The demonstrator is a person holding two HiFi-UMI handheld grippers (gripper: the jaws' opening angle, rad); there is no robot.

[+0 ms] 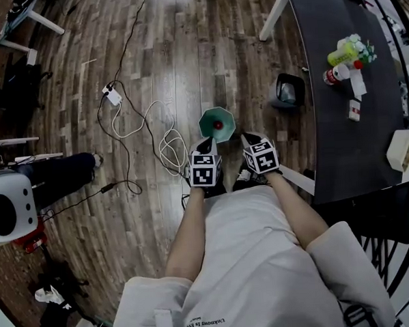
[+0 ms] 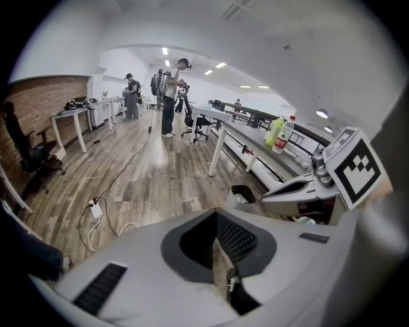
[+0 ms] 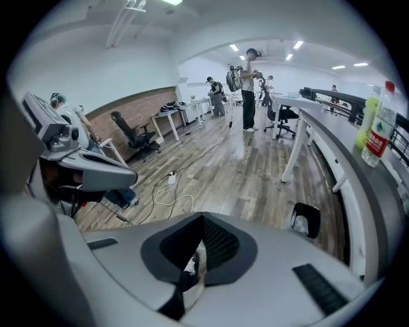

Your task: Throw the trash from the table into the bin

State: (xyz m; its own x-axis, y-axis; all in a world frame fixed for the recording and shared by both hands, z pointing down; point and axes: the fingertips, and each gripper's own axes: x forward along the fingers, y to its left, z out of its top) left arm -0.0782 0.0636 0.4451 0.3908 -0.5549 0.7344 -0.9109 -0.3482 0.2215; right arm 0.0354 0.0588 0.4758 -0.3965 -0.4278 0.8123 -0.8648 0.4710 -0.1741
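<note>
Seen from the head, both grippers hang low in front of my body over the wooden floor, left gripper (image 1: 206, 167) beside right gripper (image 1: 260, 155). In each gripper view the jaws meet, left gripper (image 2: 220, 246) and right gripper (image 3: 201, 250), with nothing seen held. The black bin (image 1: 287, 90) stands on the floor against the dark table (image 1: 347, 138); the bin (image 2: 243, 193) (image 3: 305, 220) is ahead to the right. On the table lie a yellow-green bottle (image 1: 342, 52), a red-labelled bottle (image 1: 335, 74), white paper (image 1: 357, 83) and a small carton (image 1: 354, 109). A teal octagonal thing (image 1: 217, 122) with a red spot sits just beyond the grippers.
A power strip (image 1: 112, 96) and looping white cables (image 1: 171, 149) lie on the floor ahead left. A person's leg (image 1: 61, 175) and a white device (image 1: 8, 207) are at the left. A black chair (image 1: 392, 218) stands at my right. People stand far down the room (image 2: 172, 96).
</note>
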